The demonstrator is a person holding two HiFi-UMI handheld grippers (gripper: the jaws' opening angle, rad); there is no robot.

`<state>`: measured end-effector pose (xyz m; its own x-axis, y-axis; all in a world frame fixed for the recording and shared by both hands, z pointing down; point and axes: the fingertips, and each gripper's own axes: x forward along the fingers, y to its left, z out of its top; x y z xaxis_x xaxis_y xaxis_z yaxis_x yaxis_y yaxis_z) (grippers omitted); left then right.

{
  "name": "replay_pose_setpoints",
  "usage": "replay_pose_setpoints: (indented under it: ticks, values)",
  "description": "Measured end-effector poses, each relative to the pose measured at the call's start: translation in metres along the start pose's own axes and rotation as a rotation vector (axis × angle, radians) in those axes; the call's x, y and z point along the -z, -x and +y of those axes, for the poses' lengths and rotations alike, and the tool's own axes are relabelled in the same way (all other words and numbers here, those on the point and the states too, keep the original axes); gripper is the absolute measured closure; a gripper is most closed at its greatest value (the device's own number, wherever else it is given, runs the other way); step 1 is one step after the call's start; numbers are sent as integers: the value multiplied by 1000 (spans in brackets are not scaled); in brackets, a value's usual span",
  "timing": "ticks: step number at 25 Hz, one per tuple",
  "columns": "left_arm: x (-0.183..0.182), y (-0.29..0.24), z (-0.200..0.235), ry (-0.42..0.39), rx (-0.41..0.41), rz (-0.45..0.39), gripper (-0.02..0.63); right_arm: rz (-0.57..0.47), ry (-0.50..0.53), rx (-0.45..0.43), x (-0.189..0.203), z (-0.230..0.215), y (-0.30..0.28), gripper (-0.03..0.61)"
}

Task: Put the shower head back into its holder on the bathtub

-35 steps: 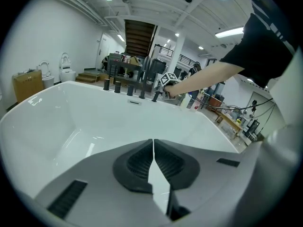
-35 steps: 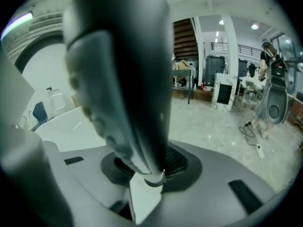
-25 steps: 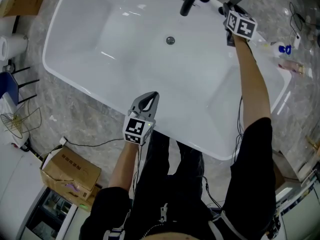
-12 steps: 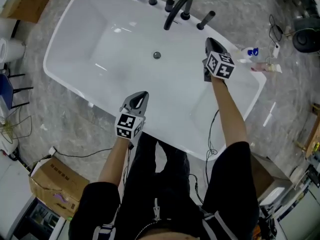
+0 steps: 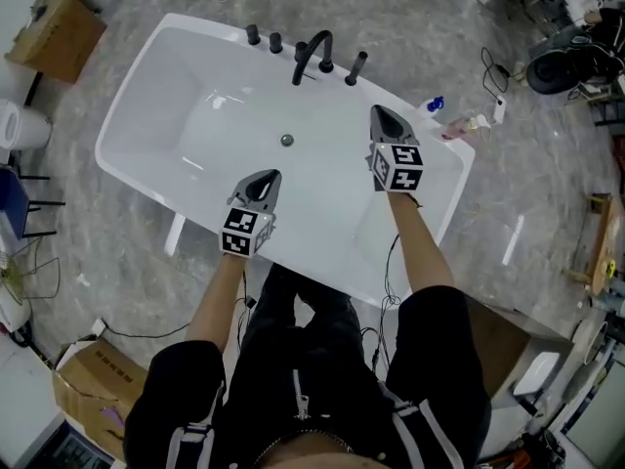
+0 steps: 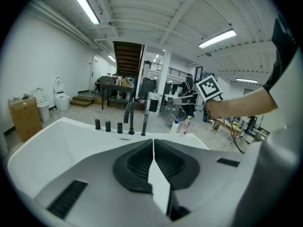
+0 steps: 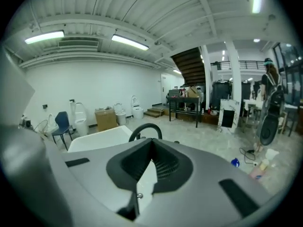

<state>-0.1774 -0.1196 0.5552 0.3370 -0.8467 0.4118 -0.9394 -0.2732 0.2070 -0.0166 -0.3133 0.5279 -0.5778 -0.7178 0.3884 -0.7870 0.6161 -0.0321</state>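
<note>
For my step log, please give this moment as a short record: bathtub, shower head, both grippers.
bathtub: white
shower head: black, upright on the far rim, right of the faucet, apparently in its holder
left gripper: shut, empty, over the bathtub
right gripper: jaws just closed, nothing between them, clear of shower head

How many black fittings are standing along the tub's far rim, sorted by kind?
Knobs: 3
Spout: 1
Shower head: 1
Total: 5
</note>
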Motion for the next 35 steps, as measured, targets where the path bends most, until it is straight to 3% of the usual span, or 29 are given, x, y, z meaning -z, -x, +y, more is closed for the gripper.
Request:
replay_pose_setpoints:
  ticks: [6, 11, 18, 23, 35]
  values:
    - [-65, 14, -14, -68, 29, -76, 586, -74, -54, 26, -35, 25, 64, 569]
    - [-117, 24, -25, -133, 52, -149, 586, -118, 23, 25, -56, 40, 121, 569]
    - [-175, 42, -42, -212, 80, -247, 586, -209, 13, 48, -81, 58, 178, 569]
    - [-179, 52, -46, -245, 95, -251, 586, -239, -9, 45, -84, 72, 193, 570]
    - [-173, 59, -38, -227, 114, -254, 586, -219, -37, 69, -72, 85, 195, 569]
